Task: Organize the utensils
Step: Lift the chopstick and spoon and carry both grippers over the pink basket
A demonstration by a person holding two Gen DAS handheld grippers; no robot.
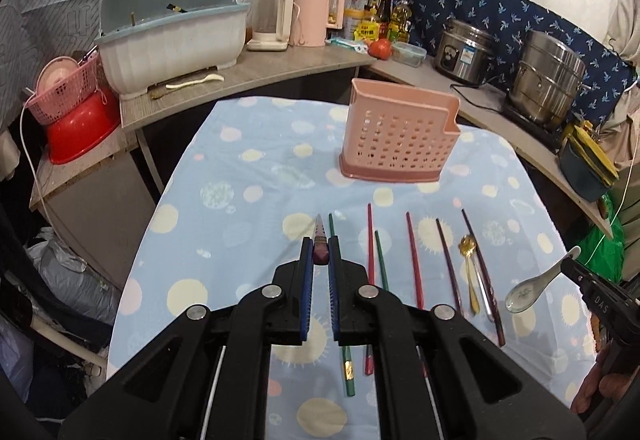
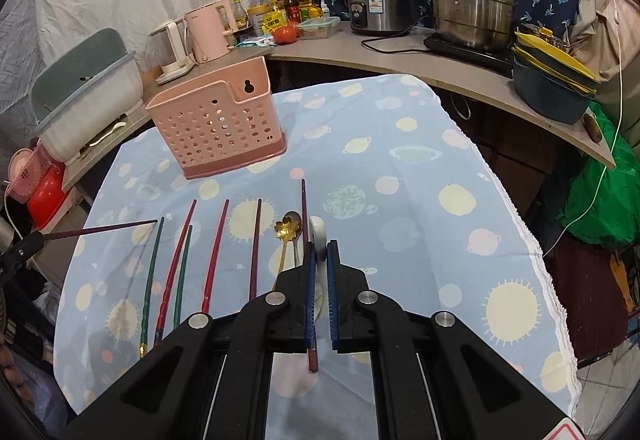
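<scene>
A blue spotted cloth [image 1: 248, 176] covers the table; a pink basket [image 1: 396, 136] stands on it, chopsticks [image 1: 414, 260] nearby; a cluttered counter [image 1: 256, 72] lies behind. The left gripper [image 1: 321, 246] clamps a purple chopstick [image 1: 321, 236]; the right gripper [image 2: 320, 252] clamps a white spoon [image 2: 318, 236].

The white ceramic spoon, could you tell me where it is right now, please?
The white ceramic spoon is off the table, clamped in the right gripper, above the cloth just right of the gold spoon.

Bright even light, sharp, fisheye-warped edges
</scene>
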